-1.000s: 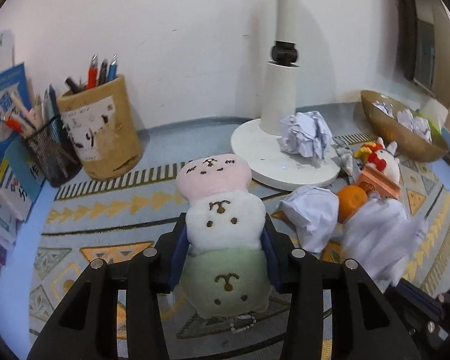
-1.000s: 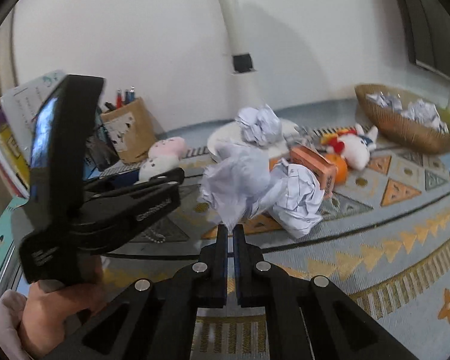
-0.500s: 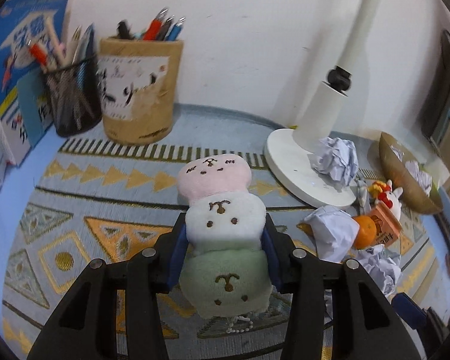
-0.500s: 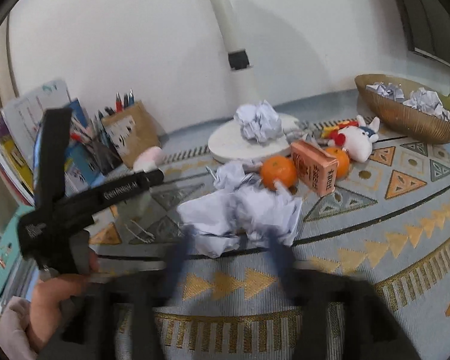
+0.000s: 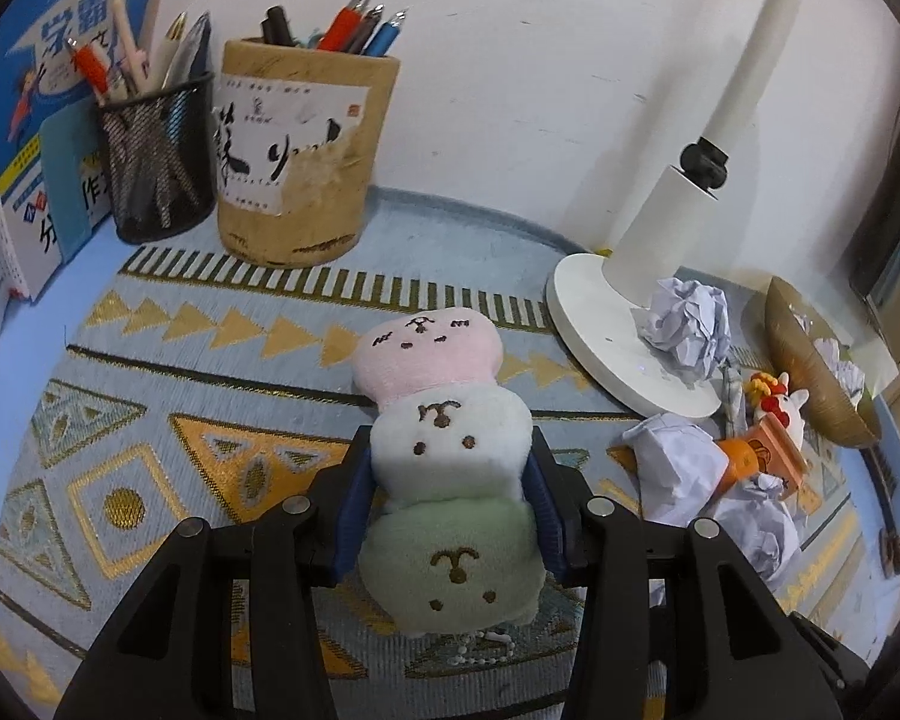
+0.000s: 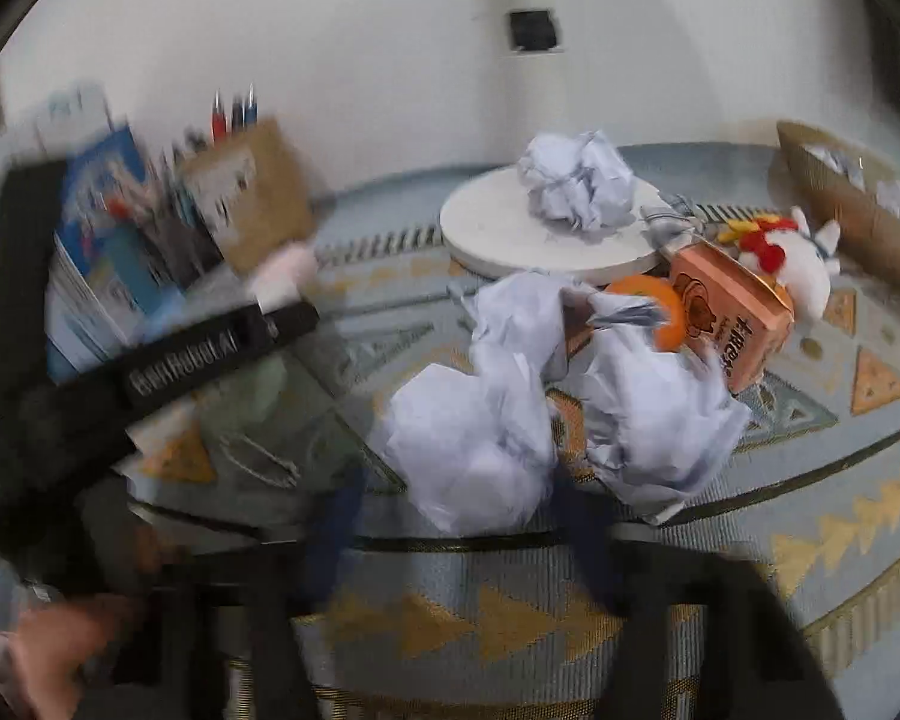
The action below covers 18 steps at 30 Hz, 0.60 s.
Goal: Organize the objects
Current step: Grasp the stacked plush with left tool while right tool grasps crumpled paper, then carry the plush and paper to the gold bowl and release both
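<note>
A stacked plush toy [image 5: 447, 456] of pink, white and green heads sits between the blue pads of my left gripper [image 5: 450, 444], which is shut on its white middle, low over the patterned mat [image 5: 150, 420]. In the right wrist view the picture is blurred. My right gripper [image 6: 459, 480] has its jaws apart and closing around the nearer crumpled paper ball [image 6: 468, 438]; the pads do not seem to press on it. A second paper ball [image 6: 648, 414] lies just to its right. The left gripper's body [image 6: 210, 348] crosses that view at the left.
A bamboo pen pot [image 5: 300, 150], a mesh pen cup [image 5: 156, 156] and books [image 5: 36, 90] stand at the back left. A white lamp base [image 5: 606, 330] carries another paper ball [image 5: 687, 330]. An orange [image 6: 660, 306], an orange carton [image 6: 726, 318], a white plush [image 6: 804, 264] and a wooden bowl [image 5: 810, 372] lie to the right.
The right gripper let go of the paper ball it held up; the ball now lies on the mat between its parted jaws. The left gripper swung left with the plush and rolled a little.
</note>
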Each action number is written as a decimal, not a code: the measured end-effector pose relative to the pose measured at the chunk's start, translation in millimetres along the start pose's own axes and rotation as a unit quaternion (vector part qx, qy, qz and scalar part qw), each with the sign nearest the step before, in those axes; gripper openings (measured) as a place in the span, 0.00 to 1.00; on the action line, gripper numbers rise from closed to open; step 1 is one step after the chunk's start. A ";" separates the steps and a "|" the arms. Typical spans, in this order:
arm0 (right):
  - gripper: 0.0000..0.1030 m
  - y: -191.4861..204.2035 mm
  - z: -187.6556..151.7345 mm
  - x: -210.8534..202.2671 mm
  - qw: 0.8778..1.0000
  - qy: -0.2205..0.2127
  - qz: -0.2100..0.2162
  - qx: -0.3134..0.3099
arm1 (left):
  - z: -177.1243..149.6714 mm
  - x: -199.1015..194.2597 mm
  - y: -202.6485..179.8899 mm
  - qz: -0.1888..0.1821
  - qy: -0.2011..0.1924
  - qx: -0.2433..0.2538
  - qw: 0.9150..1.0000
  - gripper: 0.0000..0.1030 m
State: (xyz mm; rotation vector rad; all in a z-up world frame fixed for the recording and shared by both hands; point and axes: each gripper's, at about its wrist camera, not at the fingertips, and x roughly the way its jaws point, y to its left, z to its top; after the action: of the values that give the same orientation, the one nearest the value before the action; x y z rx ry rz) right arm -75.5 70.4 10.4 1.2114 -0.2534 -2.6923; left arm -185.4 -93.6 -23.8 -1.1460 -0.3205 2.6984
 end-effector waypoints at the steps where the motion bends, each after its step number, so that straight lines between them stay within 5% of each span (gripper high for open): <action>1: 0.38 -5.7 -0.1 -0.4 1.000 0.000 0.013 0.012 | 0.7 0.2 -0.6 0.000 0.000 0.002 1.000 0.43; 9: 0.38 -39.5 -10.2 -38.1 0.982 -0.100 0.140 0.077 | -0.5 -4.2 0.3 -0.002 -0.005 0.004 1.000 0.43; 18: 0.38 -54.3 -15.1 -40.9 0.978 -0.112 0.135 0.116 | 1.6 -5.1 -1.8 0.009 -0.005 0.013 1.000 0.43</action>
State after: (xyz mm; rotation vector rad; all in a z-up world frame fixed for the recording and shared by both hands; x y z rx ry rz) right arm -42.4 131.2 17.8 0.8472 -0.7270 -2.6068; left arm -182.9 -93.5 -18.7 -1.1345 -0.2778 2.7156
